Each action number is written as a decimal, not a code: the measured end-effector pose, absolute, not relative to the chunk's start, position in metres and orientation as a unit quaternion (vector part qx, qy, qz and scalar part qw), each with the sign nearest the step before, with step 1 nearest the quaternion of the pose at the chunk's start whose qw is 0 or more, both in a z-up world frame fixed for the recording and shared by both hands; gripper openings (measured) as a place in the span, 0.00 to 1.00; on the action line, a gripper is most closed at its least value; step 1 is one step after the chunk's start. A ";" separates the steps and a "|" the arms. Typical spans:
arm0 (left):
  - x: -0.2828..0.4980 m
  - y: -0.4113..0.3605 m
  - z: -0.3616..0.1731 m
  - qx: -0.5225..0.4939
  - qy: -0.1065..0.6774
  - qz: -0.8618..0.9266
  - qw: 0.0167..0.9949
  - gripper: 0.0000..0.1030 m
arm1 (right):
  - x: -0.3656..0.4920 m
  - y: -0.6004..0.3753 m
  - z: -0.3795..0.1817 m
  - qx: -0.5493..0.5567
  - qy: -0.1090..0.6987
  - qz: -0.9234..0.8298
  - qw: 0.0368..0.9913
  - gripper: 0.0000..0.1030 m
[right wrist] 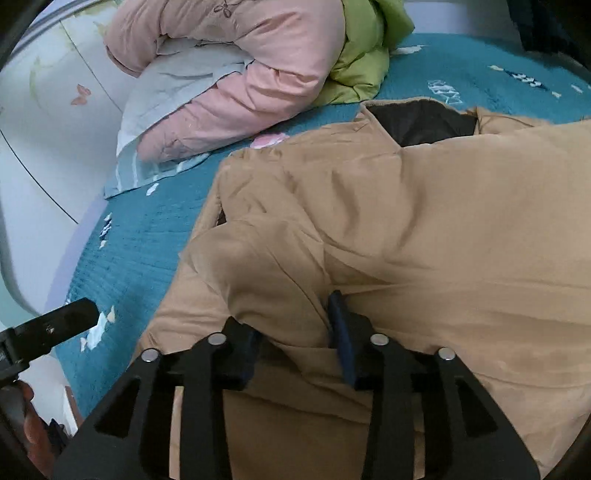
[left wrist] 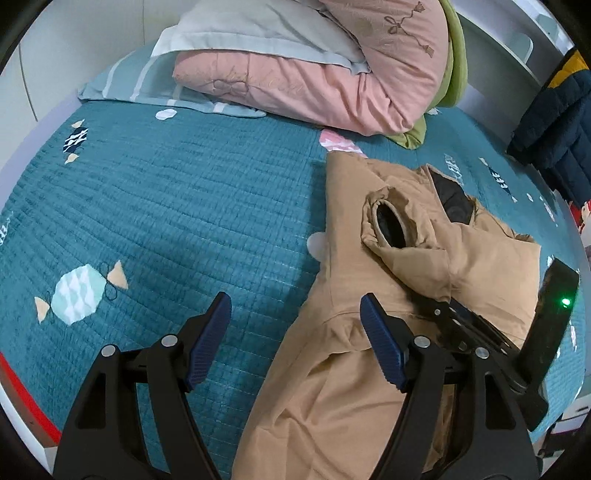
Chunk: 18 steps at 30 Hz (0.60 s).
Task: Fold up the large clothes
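Teal bedspread [left wrist: 166,206] bears tan jacket [left wrist: 343,332], collar toward pillows [left wrist: 258,33]; left tongs [left wrist: 295,339] wide, right tongs [right wrist: 291,332] seemingly loose.

Tan coat [right wrist: 406,229] cut off at the frame's edge (right side).

Soft, even indoor light with faint shadows; both fisheye views bend strongly at dark corners, slightly blurred edges.

At the top of the frame we see a pink quilt [left wrist: 332,81] folded over a green one [left wrist: 456,66], with a grey pillow [left wrist: 258,33]. Below spreads a teal bedspread [left wrist: 184,192] with candy motifs; a dark blue jacket [left wrist: 554,125] hangs upper right.
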<state>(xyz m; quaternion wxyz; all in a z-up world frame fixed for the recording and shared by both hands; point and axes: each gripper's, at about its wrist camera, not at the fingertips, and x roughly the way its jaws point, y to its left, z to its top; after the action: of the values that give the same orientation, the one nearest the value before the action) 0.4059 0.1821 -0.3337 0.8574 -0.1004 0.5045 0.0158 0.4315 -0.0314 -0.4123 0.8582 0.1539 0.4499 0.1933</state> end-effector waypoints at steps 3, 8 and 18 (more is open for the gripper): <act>0.412 0.175 -0.333 -0.105 0.501 0.009 0.859 0.71 | 0.424 -0.044 -0.392 0.169 0.431 0.201 0.863 0.62; 0.424 0.146 -0.321 -0.100 0.492 -0.019 0.864 0.72 | 0.404 -0.080 -0.365 0.182 0.391 0.154 0.889 0.65; 0.454 0.040 -0.342 0.003 0.501 -0.045 0.864 0.90 | 0.398 -0.206 -0.384 0.239 0.420 0.010 0.875 0.65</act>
<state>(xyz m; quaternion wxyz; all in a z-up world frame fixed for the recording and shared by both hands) 0.4541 0.0399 -0.3418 0.8643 0.0031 0.5010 -0.0450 0.3983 -0.2062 -0.3839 0.8755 0.2389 0.4199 0.0103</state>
